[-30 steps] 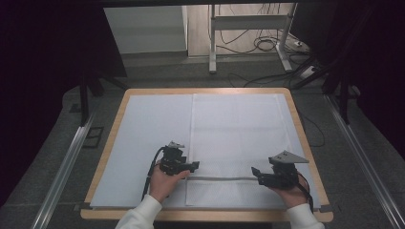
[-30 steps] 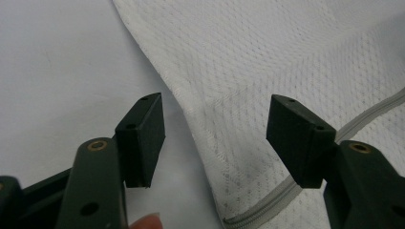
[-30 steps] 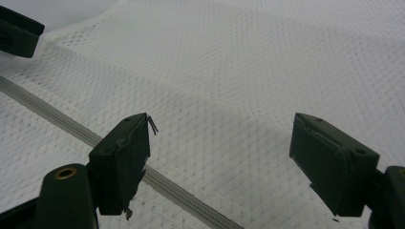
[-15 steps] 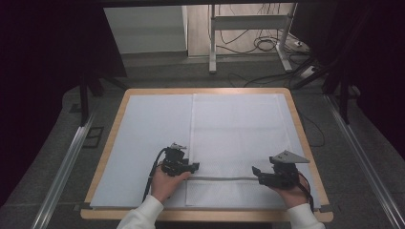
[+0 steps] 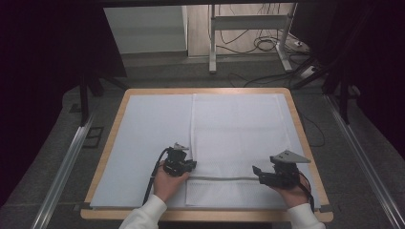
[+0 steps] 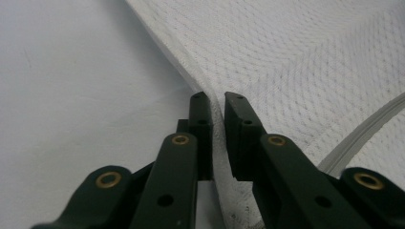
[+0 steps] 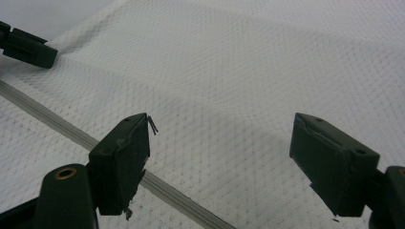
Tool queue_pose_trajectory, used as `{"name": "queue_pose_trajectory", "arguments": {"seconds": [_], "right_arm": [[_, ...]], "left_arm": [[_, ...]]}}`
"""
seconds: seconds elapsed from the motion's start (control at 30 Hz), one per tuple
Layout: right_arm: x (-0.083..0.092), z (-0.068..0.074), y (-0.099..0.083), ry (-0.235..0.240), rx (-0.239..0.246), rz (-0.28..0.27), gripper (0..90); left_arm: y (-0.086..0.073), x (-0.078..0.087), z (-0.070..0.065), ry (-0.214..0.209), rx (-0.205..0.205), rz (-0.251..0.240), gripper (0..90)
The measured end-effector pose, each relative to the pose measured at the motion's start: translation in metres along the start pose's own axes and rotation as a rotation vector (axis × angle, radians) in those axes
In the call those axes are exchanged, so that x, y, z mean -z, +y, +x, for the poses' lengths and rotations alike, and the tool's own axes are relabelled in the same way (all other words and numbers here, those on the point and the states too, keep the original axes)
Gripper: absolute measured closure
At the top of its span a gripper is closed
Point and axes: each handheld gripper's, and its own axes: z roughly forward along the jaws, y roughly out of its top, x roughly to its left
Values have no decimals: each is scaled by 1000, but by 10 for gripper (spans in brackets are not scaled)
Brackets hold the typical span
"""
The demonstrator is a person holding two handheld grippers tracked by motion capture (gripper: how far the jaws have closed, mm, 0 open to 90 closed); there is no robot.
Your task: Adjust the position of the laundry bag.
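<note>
A white mesh cloth point(image 5: 236, 138) lies flat over the centre and right of the high view, on a pale sheet point(image 5: 148, 143) that covers the wooden table point(image 5: 112, 138); a grey band point(image 5: 224, 178) crosses the cloth near its lower end. At lower centre-left the left gripper point(image 5: 191, 166) sits at the cloth's left edge; its jaws have just been closing, and in the left gripper view the cloth's hem point(image 6: 217, 138) is pinched between them. At lower right the right gripper point(image 5: 256, 171) rests over the cloth beside the band, jaws spread wide, nothing clasped.
</note>
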Motion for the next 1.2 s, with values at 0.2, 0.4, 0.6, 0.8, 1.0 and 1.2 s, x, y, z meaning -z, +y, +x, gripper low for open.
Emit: {"name": "queue_pose_trajectory", "arguments": {"seconds": [0.2, 0.4, 0.6, 0.8, 1.0, 1.2], "right_arm": [[0, -2, 0, -7, -9, 2, 214], [1, -3, 3, -11, -5, 0, 214], [3, -9, 12, -26, -21, 19, 211], [4, -18, 22, -13, -45, 44, 210], [3, -32, 20, -15, -75, 61, 210], [10, -53, 16, -69, -123, 87, 210]], "left_arm": [[-1, 0, 2, -9, 10, -4, 873], [-2, -1, 3, -13, 17, -13, 882], [-3, -1, 3, -15, 20, -20, 887], [-3, 0, 5, -30, 28, -18, 888], [-3, 0, 6, -35, 33, -18, 889], [-3, 2, 7, -40, 36, -21, 889]]}}
